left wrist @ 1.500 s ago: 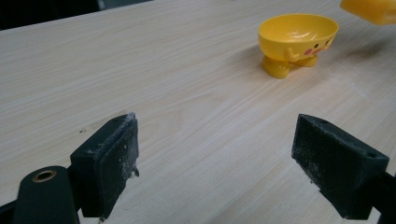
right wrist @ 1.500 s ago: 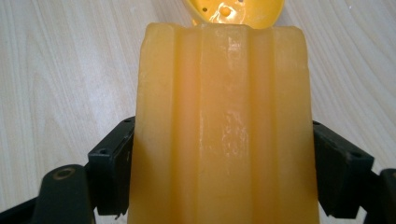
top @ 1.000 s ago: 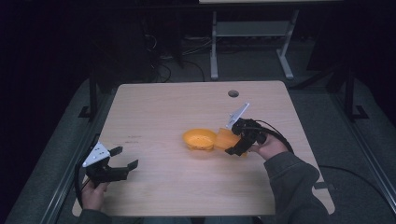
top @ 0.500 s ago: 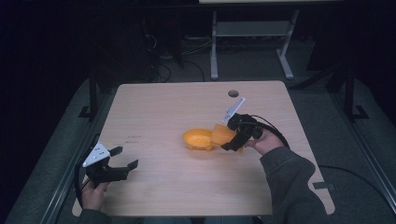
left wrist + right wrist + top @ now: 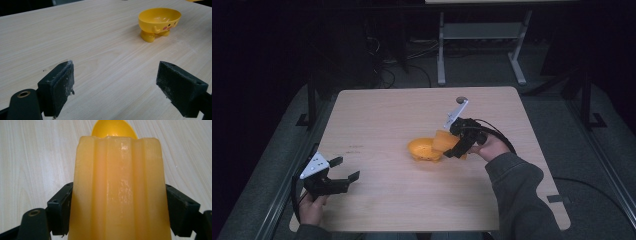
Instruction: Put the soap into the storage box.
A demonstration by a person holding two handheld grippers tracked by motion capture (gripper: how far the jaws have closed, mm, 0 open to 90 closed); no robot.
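Fingers of the left gripper (image 5: 343,169) stand wide apart with nothing between them, low over the desk (image 5: 377,120) near its near-left corner, and its hand (image 5: 310,209) rests at the near edge. Parked there, well apart from the work, it seems to be simply waiting, out of the other arm's way. From the left gripper view the two black pads (image 5: 58,86) frame bare wood, with the bowl off in the distance.

Toward the middle of the desk stands one yellow bowl (image 5: 425,149) on stubby feet, upright, with a small face painted on its side (image 5: 160,21). Its inside looks empty.

Just to the right, the right gripper (image 5: 455,150) grips a pale orange ridged block (image 5: 444,141) by its two flat sides, the fingers (image 5: 59,208) closed narrow against it. The block is tilted toward the bowl and sits at or just over its right rim, which suggests it is being brought in to be dropped or tipped into the bowl. Whether it touches the rim I cannot tell.

Count: two grippers, one bowl, one block, one round hole (image 5: 461,99) near the far edge.
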